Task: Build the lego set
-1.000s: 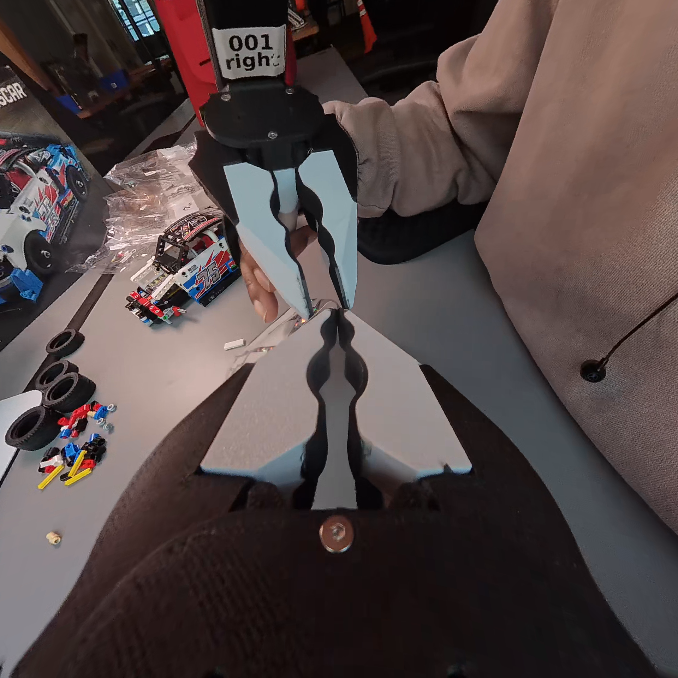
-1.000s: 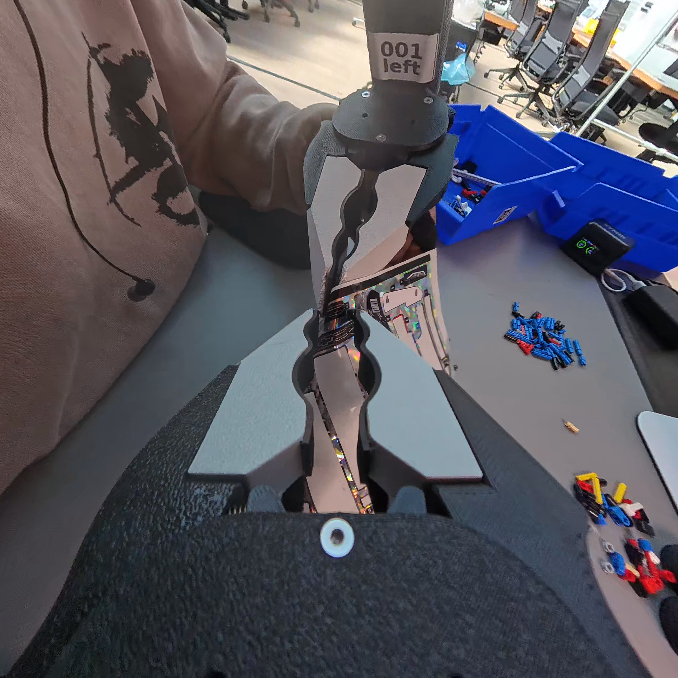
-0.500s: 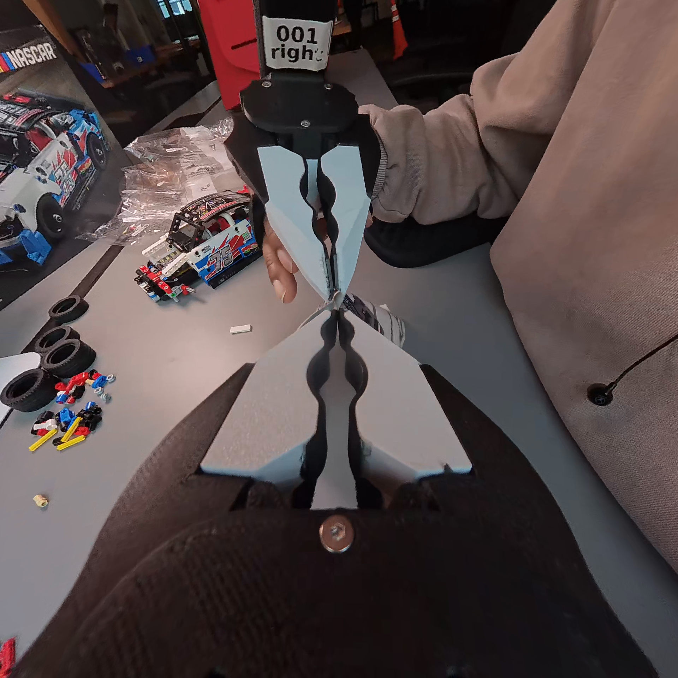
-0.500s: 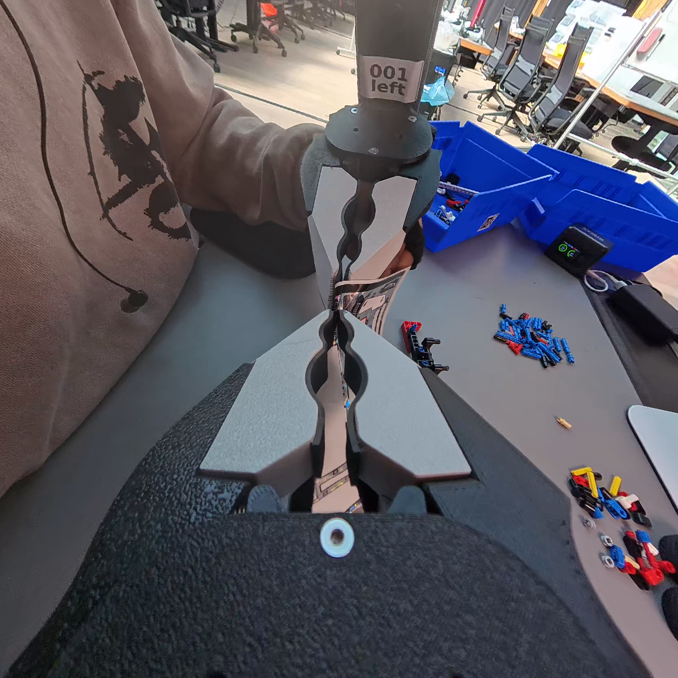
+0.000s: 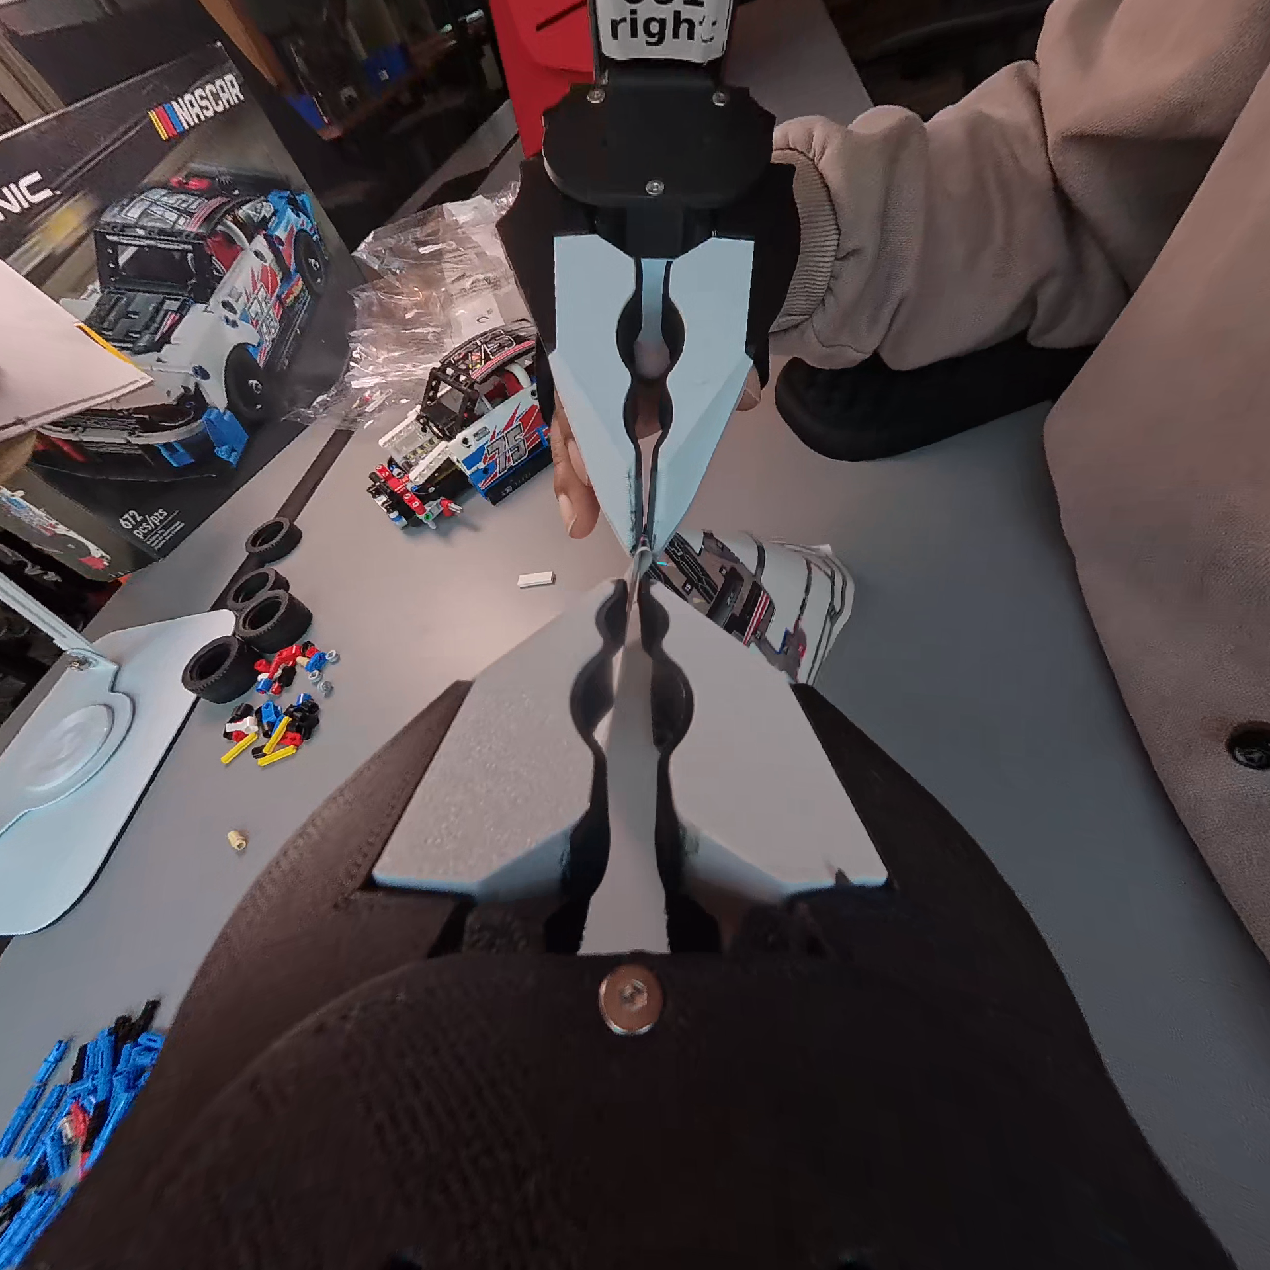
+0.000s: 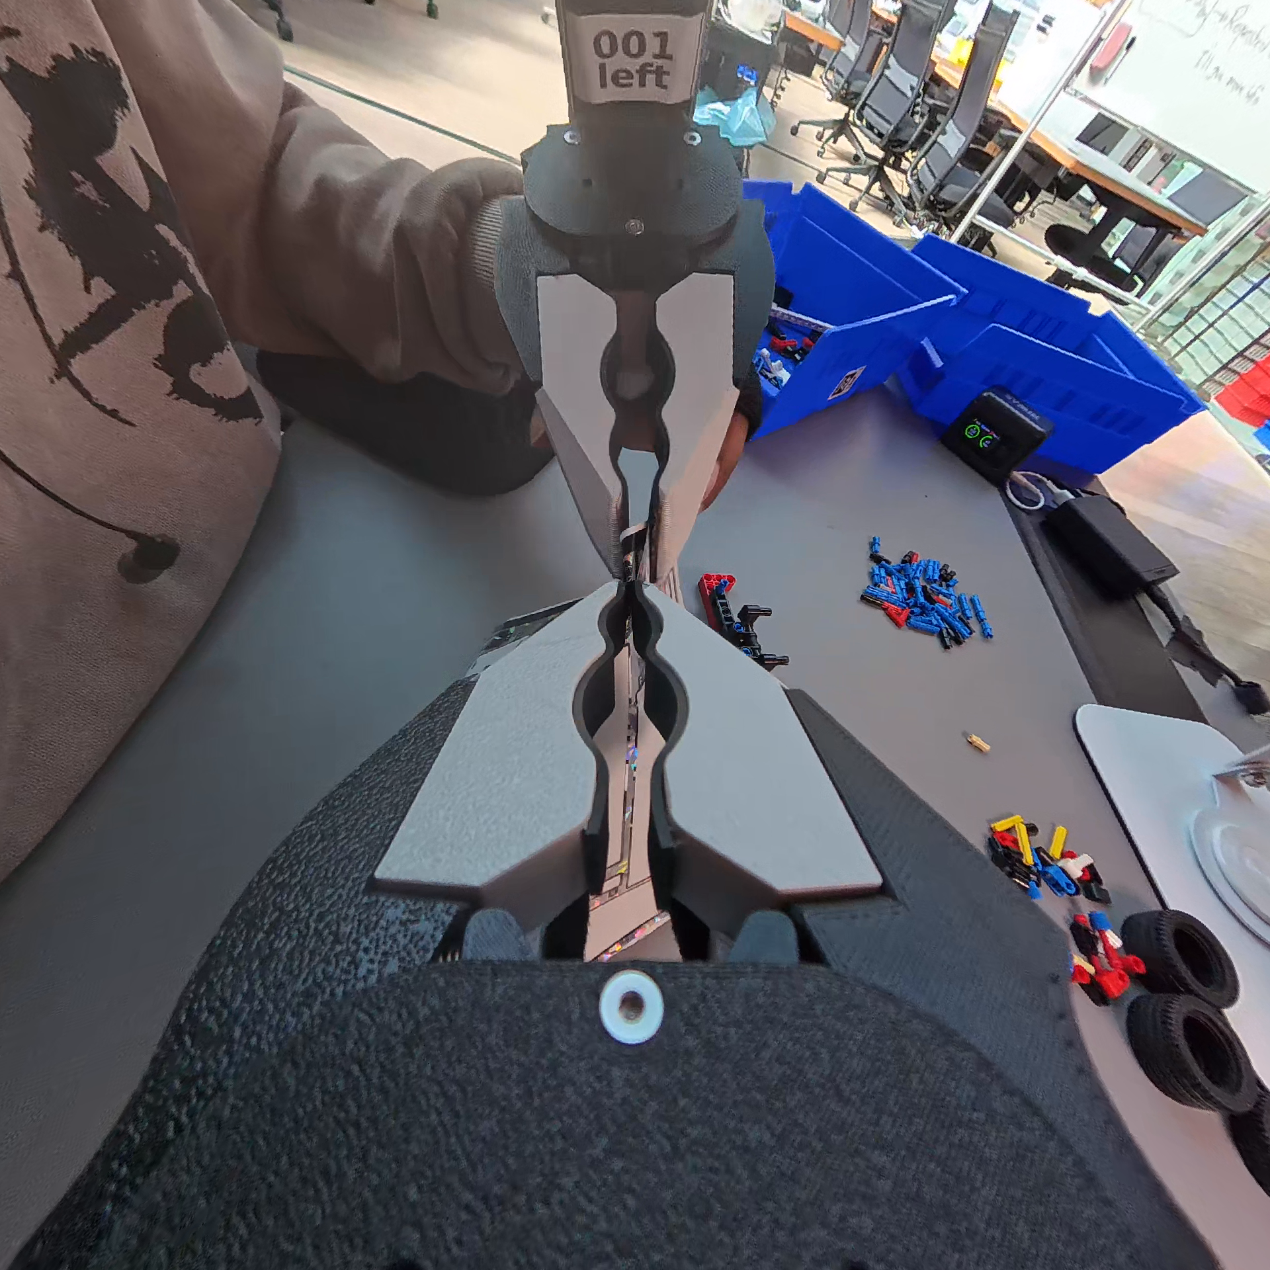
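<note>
Both grippers, left gripper (image 5: 629, 591) and right gripper (image 6: 629, 591), pinch sticker sheet (image 5: 763, 605).

Lettering stands on the box (image 5: 172, 275), the car (image 5: 495, 440), two white labels (image 5: 660, 27) (image 6: 632, 58)

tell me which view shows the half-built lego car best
The left wrist view: the half-built car sits on the grey table in full sight, beside clear plastic bags. The right wrist view does not show it at all, only loose parts and tyres.
</note>
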A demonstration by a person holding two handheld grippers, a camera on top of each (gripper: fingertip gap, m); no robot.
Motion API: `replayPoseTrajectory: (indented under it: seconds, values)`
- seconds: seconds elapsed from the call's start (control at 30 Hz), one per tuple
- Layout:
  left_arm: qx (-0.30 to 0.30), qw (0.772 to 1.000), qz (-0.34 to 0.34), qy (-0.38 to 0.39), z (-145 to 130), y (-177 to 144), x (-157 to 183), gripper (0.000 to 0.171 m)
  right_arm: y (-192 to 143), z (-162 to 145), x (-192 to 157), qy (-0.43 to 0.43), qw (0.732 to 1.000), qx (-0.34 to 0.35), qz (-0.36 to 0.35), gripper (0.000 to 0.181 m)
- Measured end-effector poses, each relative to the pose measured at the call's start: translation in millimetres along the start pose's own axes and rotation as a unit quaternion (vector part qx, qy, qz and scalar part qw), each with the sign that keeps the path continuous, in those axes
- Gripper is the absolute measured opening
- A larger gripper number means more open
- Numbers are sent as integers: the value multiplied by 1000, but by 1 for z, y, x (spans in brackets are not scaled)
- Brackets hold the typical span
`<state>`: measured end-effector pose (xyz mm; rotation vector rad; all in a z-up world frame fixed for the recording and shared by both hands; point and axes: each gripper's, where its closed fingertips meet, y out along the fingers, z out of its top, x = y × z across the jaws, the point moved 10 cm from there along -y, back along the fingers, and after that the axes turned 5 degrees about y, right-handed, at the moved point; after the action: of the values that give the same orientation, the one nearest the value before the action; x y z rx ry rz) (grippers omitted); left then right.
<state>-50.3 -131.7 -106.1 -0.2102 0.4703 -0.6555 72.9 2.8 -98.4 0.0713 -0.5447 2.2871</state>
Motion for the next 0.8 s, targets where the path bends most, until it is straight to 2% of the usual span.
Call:
replayPoseTrajectory:
  seconds: [0.27, 0.47, 0.67, 0.8]
  values:
    - [36, 999, 6, 24, 4, -3, 3, 0, -6, 4, -3, 13, 999, 32, 18, 5]
    - [32, 998, 15, 45, 6, -2, 6, 0, -9, 6, -1, 46, 996, 69, 36, 2]
    - [33, 999, 11, 7, 4, -3, 3, 0, -8, 7, -1, 21, 998, 54, 13, 0]
    - [47, 996, 7, -70, 1, -3, -5, 0, -8, 9, -1, -16, 998, 45, -28, 0]
